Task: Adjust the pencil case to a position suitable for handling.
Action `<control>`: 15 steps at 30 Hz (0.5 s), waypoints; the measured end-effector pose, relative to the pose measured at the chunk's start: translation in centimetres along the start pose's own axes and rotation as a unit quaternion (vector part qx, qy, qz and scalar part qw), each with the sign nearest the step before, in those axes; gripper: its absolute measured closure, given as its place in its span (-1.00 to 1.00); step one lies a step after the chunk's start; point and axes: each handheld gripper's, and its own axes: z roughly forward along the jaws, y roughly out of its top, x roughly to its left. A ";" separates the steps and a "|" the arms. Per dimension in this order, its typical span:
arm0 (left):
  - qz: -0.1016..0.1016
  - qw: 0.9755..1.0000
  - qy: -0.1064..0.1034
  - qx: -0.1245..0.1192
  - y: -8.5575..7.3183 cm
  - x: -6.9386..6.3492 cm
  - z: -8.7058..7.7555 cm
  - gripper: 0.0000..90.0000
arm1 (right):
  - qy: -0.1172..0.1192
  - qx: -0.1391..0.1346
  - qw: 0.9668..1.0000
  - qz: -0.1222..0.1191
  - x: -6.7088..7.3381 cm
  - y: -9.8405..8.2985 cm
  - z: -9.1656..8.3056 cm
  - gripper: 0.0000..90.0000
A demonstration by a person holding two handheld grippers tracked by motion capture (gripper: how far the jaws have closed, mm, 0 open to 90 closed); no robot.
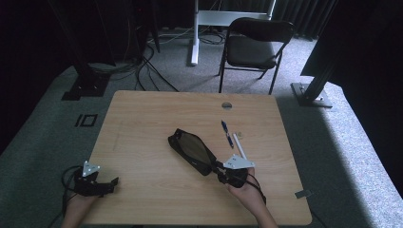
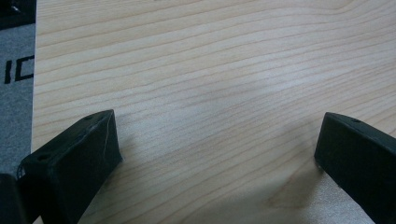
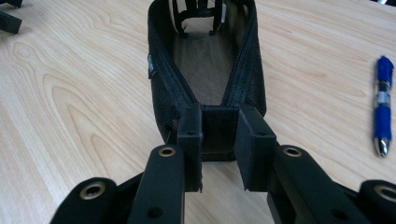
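Observation:
A black mesh pencil case (image 1: 192,147) lies open, mouth up, on the wooden table (image 1: 142,123), slanting from centre toward the near right. My right gripper (image 1: 219,170) holds its near end. In the right gripper view the jaws stand close together with the end wall of the pencil case (image 3: 205,60) pinched in my right gripper (image 3: 219,140). A blue pen (image 1: 227,133) and a white pen (image 1: 240,146) lie just right of the case. My left gripper (image 1: 113,185) rests open at the near left, with bare wood between the jaws of my left gripper (image 2: 218,126).
The blue pen (image 3: 384,105) lies close to the right jaw's side. A small pale object (image 1: 241,135) sits by the pens. A round grommet (image 1: 226,105) marks the table's far edge. A black chair (image 1: 254,42) stands beyond the table on grey carpet.

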 end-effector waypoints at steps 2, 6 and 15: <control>0.000 1.000 0.000 0.000 0.0 0.0 0.0 -0.99 | -0.002 -0.002 1.000 0.004 -0.1 -0.3 -0.4 0.63; 0.000 1.000 0.000 0.000 0.0 0.0 0.0 -1.00 | -0.010 -0.002 1.000 0.004 -0.1 -0.8 -0.9 0.63; 0.001 1.000 0.000 0.001 0.0 0.0 0.0 -0.99 | -0.015 -0.002 1.000 0.007 0.0 -1.9 -1.9 0.63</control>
